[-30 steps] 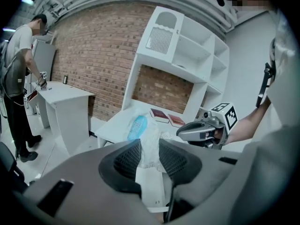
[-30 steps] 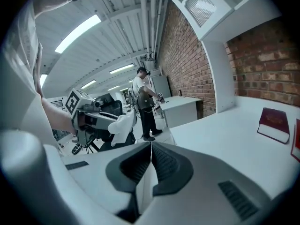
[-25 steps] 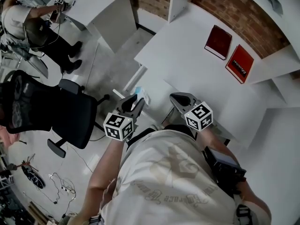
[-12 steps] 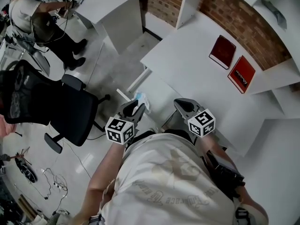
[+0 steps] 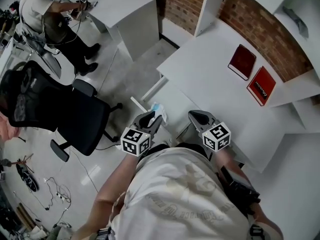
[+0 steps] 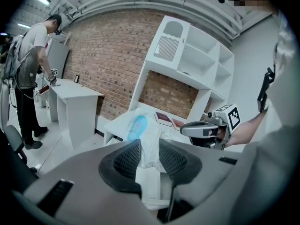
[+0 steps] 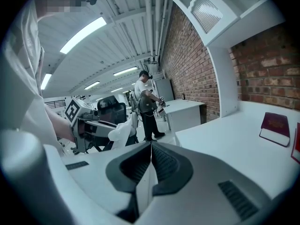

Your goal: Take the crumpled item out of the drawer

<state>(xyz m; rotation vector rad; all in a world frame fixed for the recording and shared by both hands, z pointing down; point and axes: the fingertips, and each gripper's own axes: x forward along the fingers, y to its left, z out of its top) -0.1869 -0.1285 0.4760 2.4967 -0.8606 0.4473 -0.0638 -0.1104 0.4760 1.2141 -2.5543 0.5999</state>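
Note:
The crumpled item [image 6: 140, 131], a white wrapper with a blue patch, sticks up from between the jaws of my left gripper [image 6: 150, 149], which is shut on it. The head view shows the crumpled item [image 5: 159, 110] at the tip of the left gripper [image 5: 154, 119], held in the air beside the white desk [image 5: 210, 74]. My right gripper [image 5: 193, 115] hovers close to the right of it, over the desk's near edge. The right gripper [image 7: 151, 146] has its jaws pressed together with nothing in them. No drawer shows plainly in any view.
Two red books [image 5: 242, 61] [image 5: 261, 85] lie at the desk's far side by the brick wall. A black office chair [image 5: 65, 115] stands on the floor to the left. A person [image 5: 47, 21] works at another white desk [image 5: 122, 9] further back.
The head view has drifted, so everything sits lower and further right. Both grippers stay about where they were beside the desk, and the left one still holds the item.

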